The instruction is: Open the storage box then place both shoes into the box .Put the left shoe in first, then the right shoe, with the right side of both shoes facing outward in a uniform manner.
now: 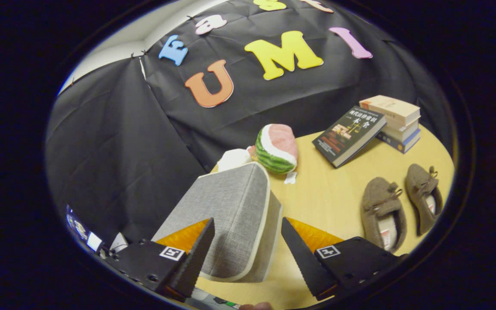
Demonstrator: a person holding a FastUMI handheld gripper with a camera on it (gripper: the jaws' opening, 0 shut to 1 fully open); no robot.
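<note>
The hand-held gripper (248,254) hangs spread wide, its fingers straddling the grey storage box (230,219) without touching it, probably lining up for the lid. Both shoes (401,209) wait side by side on the counter (330,193), well beyond the box.

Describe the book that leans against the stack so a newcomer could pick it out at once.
On the wooden table, look beyond the open tool and the grey box between its fingers, to the far side past the two brown shoes. A stack of books lies flat there. The dark-covered book is propped aslant against that stack; the others are pale and lie flat.
</note>
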